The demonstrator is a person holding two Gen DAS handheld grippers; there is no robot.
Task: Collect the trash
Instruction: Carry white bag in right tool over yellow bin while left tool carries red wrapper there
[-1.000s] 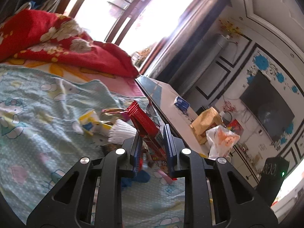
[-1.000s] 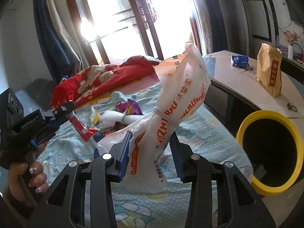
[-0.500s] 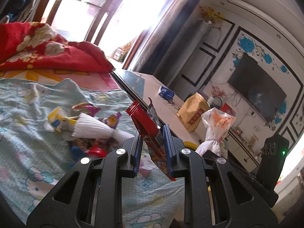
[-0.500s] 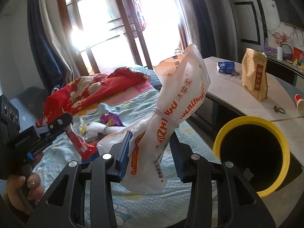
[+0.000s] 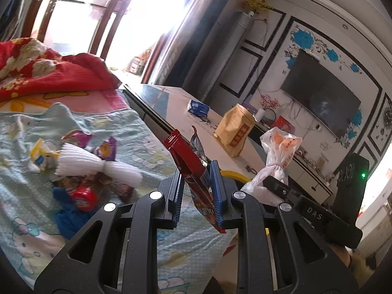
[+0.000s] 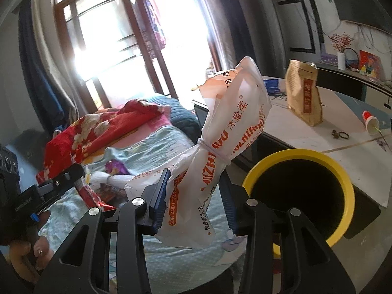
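The left gripper [image 5: 196, 186] keeps its jaws pinching the red wrapper [image 5: 187, 161], now lifted farther off the bed [image 5: 137, 132] — the right gripper [image 6: 194, 198] still clamps the tied white bag [image 6: 220, 147], closer beside the yellow bin [image 6: 338, 178].

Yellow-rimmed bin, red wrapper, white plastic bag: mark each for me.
yellow-rimmed bin [image 6: 348, 188], right wrist view, on its yellow rim.
red wrapper [image 5: 182, 155], left wrist view, on its upper red part.
white plastic bag [image 6: 240, 122], right wrist view, on its printed upper half.
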